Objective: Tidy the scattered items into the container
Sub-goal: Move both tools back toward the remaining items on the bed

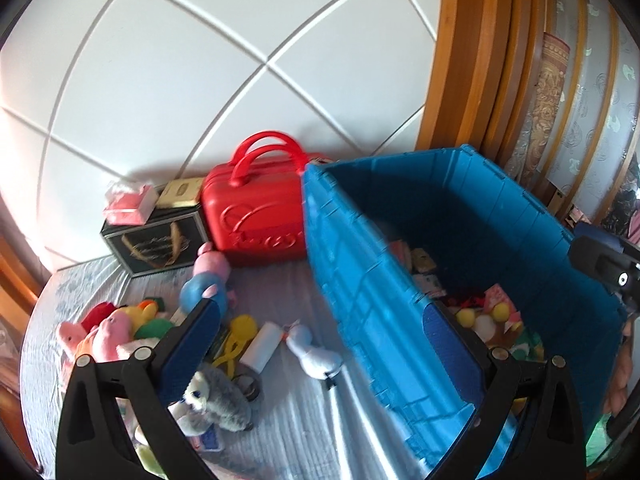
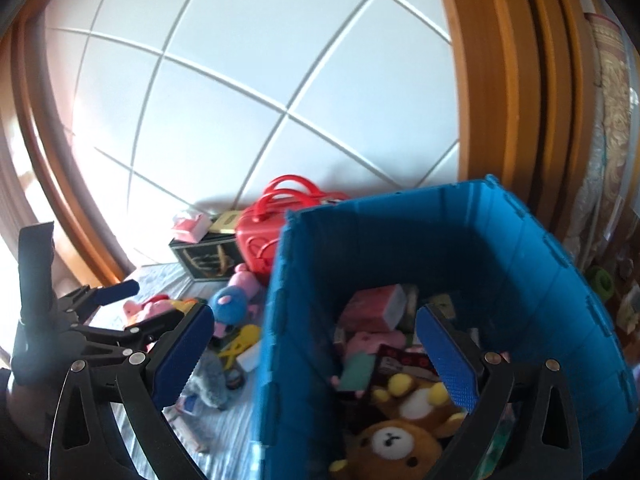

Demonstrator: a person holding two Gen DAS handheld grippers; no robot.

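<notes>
Both tools are empty. The left hand-held gripper (image 1: 320, 360) hangs with its fingers spread wide, straddling the near wall of the blue crate (image 1: 360, 280); the right hand-held gripper (image 2: 316, 360) is likewise spread apart, one finger over the crate's contents, the other outside its wall.

The scattered items lie in a loose heap on the pale ribbed cloth surface (image 1: 280, 420) left of the crate: a grey plush cat (image 1: 218, 400), a white plush figure (image 1: 312, 354), a white roll (image 1: 262, 346), a yellow plastic piece (image 1: 238, 336), a blue-and-pink pig plush (image 1: 204, 284) and a pile of pink and yellow soft toys (image 1: 116, 328). The plush should be light, soft and forgiving, best pinched across the body; the roll looks smooth and may slip or turn, so across its middle seems wisest.

The crate already holds bear plush (image 2: 396, 444) and small boxes. Its tall wall stands between heap and interior, so each item needs lifting over. A red carry case (image 1: 256, 216) and a dark box (image 1: 156, 240) sit behind, against the white panelled wall.
</notes>
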